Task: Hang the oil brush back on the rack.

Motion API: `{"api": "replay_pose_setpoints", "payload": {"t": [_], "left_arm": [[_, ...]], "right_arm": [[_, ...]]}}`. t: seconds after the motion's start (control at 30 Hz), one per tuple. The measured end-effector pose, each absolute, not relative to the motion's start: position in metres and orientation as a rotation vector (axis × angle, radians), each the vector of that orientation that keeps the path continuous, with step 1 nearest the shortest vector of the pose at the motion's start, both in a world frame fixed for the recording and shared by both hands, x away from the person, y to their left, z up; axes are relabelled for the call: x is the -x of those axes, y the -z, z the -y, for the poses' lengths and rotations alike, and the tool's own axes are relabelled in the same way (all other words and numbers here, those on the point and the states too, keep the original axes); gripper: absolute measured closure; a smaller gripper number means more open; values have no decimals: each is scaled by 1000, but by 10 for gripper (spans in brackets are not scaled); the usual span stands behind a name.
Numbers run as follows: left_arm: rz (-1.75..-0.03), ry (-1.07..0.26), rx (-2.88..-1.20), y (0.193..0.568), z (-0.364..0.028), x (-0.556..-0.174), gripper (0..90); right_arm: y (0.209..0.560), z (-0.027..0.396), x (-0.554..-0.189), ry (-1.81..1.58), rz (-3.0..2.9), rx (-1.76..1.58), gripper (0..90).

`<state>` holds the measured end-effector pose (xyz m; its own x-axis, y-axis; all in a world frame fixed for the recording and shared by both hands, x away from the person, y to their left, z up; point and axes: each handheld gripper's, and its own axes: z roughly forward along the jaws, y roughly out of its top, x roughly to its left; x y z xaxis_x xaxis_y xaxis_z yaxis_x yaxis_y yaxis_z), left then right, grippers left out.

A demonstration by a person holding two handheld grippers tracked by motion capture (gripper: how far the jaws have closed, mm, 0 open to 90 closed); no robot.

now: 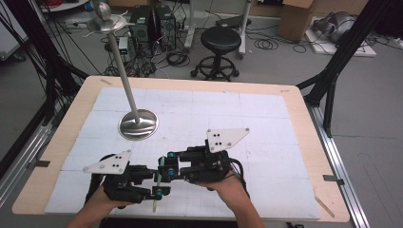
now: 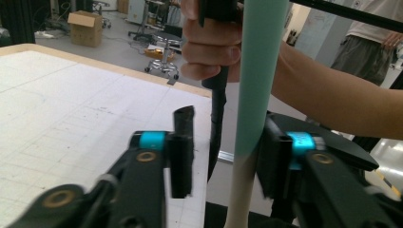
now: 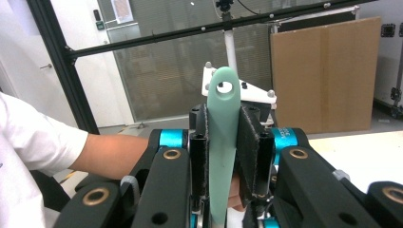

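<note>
One utensil (image 3: 221, 142): mint-green handle, hanging hole, pale wooden lower end | right gripper (image 3: 223, 156): clamped on handle | left gripper (image 2: 223, 156): spread around it

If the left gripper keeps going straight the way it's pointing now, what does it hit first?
Probably the right gripper itself. The left gripper points at it, and the left gripper view has the teal utensil running up between its open jaws with the right hand just beyond. Depth is hard to judge.
</note>
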<state>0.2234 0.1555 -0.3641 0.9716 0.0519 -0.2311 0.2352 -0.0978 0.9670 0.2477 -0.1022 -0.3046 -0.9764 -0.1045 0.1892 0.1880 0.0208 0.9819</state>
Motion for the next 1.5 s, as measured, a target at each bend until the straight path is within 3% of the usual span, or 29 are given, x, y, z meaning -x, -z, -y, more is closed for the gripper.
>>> {"api": "replay_pose_setpoints", "payload": {"t": [0.13,0.3,0.43,0.67,1.0,1.13,1.23,1.33,1.5], "left_arm": [[-201,130,-1669,365,-152,-222,799],[-249,86,-1669,364,-152,-221,801],[-352,-21,-1674,363,-155,-223,807],[-477,-201,-1668,363,-156,-222,807],[-529,-332,-1672,361,-147,-219,808],[-542,-345,-1680,361,-144,-218,807],[-540,-317,-1675,362,-145,-220,803],[-491,-206,-1659,362,-149,-224,644],[-384,-102,-1663,359,-156,-227,583]], "right_arm": [[308,104,-250,2064,2089,106,755],[309,108,-249,2093,2097,162,744],[309,110,-248,2123,2088,276,542],[303,105,-243,2154,2251,562,521],[296,88,-237,2168,2324,741,600],[293,83,-236,2142,2380,812,746],[292,83,-236,2133,2381,813,793],[292,84,-235,2125,2383,734,829],[292,87,-241,2108,2341,511,830]]}}
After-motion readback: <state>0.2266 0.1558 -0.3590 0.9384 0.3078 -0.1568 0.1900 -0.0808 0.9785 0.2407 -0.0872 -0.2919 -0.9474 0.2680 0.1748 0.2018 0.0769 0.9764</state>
